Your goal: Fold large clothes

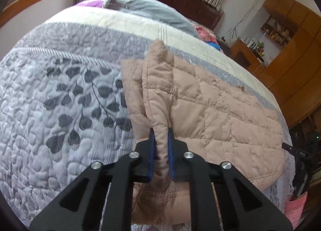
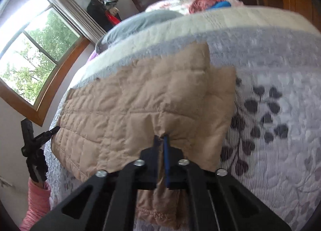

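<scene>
1. Left gripper (image 1: 161, 130): black frame, blue pads, at lower centre of the left wrist view. Jaws nearly closed, clamped on a raised ridge of the quilted jacket (image 1: 220, 114), which fills the narrow gap between them.
2. Right gripper (image 2: 161, 137): same build, lower centre of the right wrist view. Jaws pinched almost shut on a puckered fold of the jacket (image 2: 130, 110); a loose end hangs below the fingers.
3. Jacket: beige, square-quilted, lying spread on the bedspread (image 1: 60, 90), centre to right in the left view, centre to left in the right view.
4. Bedspread: grey and cream bands, dark leaf print, covering the bed.
5. Grey pillow (image 1: 144, 8): upper centre, left view.
6. Window (image 2: 36, 54): wood frame, upper left, right view.
7. Wooden cabinet (image 1: 291, 54): right edge, left view.
</scene>
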The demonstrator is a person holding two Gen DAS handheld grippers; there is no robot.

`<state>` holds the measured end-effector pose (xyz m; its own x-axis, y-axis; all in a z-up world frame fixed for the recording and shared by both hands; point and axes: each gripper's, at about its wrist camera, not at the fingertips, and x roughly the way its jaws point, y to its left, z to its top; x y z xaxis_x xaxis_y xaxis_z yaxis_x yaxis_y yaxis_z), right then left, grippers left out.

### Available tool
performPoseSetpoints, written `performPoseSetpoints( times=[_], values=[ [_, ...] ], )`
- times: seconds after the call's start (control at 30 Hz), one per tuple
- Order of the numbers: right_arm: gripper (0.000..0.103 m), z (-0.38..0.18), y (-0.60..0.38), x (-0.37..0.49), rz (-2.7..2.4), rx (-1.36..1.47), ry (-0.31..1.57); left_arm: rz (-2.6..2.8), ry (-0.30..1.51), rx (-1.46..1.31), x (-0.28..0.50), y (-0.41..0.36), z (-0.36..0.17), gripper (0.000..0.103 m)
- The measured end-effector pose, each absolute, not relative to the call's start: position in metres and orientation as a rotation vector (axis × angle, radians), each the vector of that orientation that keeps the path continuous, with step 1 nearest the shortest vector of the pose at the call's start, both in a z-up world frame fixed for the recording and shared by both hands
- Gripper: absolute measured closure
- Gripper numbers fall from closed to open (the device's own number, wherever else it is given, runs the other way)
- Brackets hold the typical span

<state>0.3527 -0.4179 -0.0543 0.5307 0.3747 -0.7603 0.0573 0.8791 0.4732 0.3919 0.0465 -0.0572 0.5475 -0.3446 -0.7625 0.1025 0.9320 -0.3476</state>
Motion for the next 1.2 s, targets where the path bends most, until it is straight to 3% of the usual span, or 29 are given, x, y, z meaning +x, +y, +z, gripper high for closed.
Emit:
performPoseSetpoints(
  times=[0.1,0.33,0.5,0.6,0.67,0.73,0.97,1.2],
  values=[
    [0.102,-0.047,-0.425,0.357,0.174,0.513,0.970,-0.274,0.913,-0.305,0.391,0.051,-0.049,0.096],
    [0.103,-0.091,-0.436,0.373,0.134,0.568,1.075,-0.269,1.026,-0.272,0.409,0.043,-0.094,0.094],
    [0.103,-0.107,-0.448,0.373,0.159,0.631,1.074,-0.261,1.032,-0.240,0.413,0.040,-0.094,0.092],
    [0.103,-0.092,-0.452,0.358,0.114,0.591,1.053,-0.251,1.040,-0.274,0.410,0.048,-0.082,0.090],
    [0.095,-0.072,-0.449,0.345,0.052,0.536,1.029,-0.210,1.025,-0.291,0.403,0.056,-0.068,0.087],
    [0.094,-0.055,-0.443,0.333,-0.010,0.460,1.007,-0.146,0.964,-0.247,0.388,0.055,-0.045,0.088],
    [0.094,-0.005,-0.357,0.320,0.058,0.336,0.988,-0.270,0.941,-0.108,0.353,-0.031,-0.004,0.090],
    [0.094,-0.032,-0.308,0.335,0.115,0.339,1.067,-0.335,1.001,-0.025,0.344,-0.092,-0.033,0.090]
  ],
)
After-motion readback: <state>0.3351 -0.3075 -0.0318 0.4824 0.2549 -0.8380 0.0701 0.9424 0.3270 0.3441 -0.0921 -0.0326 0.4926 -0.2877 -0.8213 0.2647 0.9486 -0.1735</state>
